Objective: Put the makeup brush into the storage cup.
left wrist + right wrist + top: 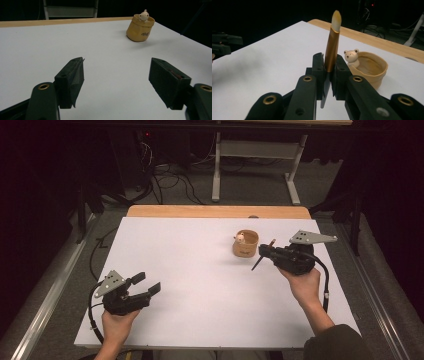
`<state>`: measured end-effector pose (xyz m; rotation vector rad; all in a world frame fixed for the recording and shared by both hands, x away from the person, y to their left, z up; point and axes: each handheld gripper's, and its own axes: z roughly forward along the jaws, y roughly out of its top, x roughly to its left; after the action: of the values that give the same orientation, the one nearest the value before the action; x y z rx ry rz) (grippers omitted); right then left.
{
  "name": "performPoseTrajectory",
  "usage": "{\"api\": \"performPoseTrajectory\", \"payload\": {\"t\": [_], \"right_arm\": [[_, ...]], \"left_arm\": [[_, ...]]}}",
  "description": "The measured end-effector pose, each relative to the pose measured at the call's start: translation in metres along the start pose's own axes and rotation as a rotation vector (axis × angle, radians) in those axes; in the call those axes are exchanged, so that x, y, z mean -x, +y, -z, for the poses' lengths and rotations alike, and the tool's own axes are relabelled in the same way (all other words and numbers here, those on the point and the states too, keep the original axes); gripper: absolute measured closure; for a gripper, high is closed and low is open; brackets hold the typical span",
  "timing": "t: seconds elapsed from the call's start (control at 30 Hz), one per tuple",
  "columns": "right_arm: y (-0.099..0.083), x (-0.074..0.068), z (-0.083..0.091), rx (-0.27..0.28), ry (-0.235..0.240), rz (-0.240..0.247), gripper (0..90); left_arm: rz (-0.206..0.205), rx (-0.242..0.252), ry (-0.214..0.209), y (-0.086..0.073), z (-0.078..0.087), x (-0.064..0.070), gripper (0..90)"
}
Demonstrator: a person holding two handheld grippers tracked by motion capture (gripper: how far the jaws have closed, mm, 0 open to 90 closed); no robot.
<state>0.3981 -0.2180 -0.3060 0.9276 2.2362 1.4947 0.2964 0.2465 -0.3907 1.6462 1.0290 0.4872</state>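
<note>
In the high view, a white desk (200,285) is seen with a tan cup (245,243) standing toward its far right part, a small bear figure (240,238) perched at the cup's rim. The right claw (263,253) is held just beside the cup, on its right, and is clamped on a brush (263,255) whose dark handle slants down toward the desk. The left claw (146,285) is held near the front left corner, well apart from the cup, its jaws spread. In the left gripper view, the left claw (116,83) is seen with jaws wide apart and nothing between them, above bare desk (50,45); the cup (140,28) stands far off at the upper right. In the right gripper view, the right claw (329,75) is shut on the brush (332,45), which is held upright, gold ferrule and pale tip above the jaws; the cup (372,68) with the bear figure (351,56) stands just behind to the right.
</note>
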Motion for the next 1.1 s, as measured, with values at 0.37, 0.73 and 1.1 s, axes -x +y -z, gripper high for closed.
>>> {"api": "performPoseTrajectory", "payload": {"t": [0.37,0.73,1.1], "right_arm": [[0.010,0.008,-0.007,-0.011,-0.019,-0.010,84.8],[0.022,0.016,-0.015,-0.028,-0.051,-0.014,84.9],[0.031,0.022,-0.020,-0.042,-0.076,-0.012,84.9]], "left_arm": [[0.002,0.009,-0.001,0.000,0.000,0.001,28.9],[0.001,0.006,-0.003,0.000,0.000,0.000,28.9],[0.008,0.008,-0.003,0.000,0.000,-0.001,28.8]]}}
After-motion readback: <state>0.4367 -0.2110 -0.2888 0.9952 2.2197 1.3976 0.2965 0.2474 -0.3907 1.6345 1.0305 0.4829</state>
